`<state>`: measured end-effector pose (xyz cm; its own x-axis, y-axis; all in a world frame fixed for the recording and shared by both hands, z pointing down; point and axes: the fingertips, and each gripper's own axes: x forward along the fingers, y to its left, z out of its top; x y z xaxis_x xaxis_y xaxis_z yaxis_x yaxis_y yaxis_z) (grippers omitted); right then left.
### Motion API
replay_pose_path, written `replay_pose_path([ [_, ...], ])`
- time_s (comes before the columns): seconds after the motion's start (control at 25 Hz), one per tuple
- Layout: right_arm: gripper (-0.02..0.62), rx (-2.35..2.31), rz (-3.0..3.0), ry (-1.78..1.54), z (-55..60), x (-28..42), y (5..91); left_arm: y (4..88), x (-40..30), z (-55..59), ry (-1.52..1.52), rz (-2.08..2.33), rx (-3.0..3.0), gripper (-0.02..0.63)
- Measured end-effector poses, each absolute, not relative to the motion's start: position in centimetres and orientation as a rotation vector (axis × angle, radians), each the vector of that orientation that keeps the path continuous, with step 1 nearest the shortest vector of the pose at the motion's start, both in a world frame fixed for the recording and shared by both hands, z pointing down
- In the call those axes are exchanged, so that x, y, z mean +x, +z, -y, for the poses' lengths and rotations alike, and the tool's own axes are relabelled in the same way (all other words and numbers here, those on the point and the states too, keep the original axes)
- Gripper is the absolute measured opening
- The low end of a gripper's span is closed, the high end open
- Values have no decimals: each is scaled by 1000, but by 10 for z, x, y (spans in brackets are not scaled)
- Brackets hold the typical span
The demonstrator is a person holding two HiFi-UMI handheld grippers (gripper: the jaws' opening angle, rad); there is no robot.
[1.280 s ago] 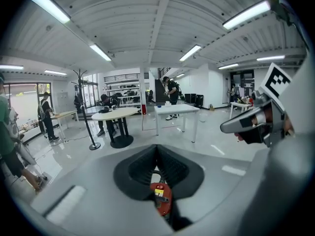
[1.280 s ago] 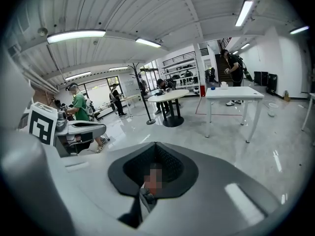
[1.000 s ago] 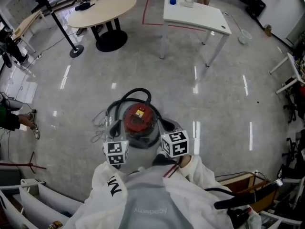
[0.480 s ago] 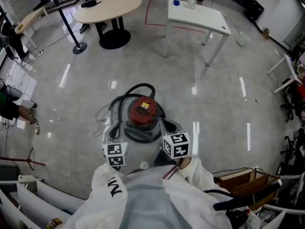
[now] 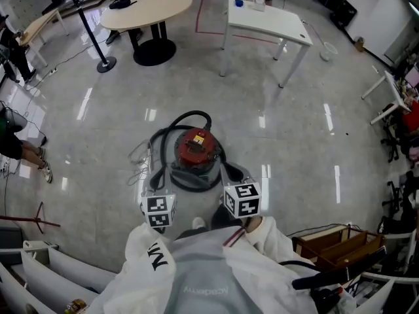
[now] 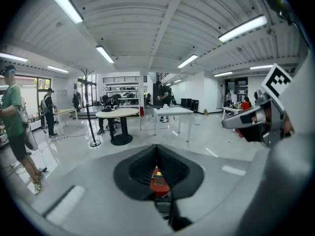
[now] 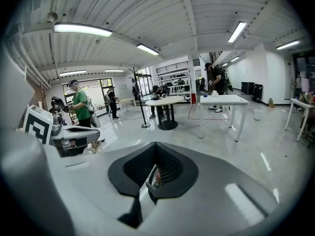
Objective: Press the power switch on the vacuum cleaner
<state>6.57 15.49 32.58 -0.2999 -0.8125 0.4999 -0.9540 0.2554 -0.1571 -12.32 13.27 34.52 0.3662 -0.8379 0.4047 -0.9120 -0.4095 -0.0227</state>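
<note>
Standing upright, long axis vertical: vacuum cleaner (image 5: 194,152)

hose (image 5: 186,117) round vacuum (image 5: 195,148), open floor (image 5: 298,142) beyond

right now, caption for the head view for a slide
Person stands at a red-topped vacuum cleaner, left gripper and right gripper shut, empty.
</note>
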Motion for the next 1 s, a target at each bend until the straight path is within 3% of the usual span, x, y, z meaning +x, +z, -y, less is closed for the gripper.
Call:
replay_pose_path([
  [1.0,0,1591,2207,652,-165,82,332,339,-95,-137,551,1561,2427,0],
])
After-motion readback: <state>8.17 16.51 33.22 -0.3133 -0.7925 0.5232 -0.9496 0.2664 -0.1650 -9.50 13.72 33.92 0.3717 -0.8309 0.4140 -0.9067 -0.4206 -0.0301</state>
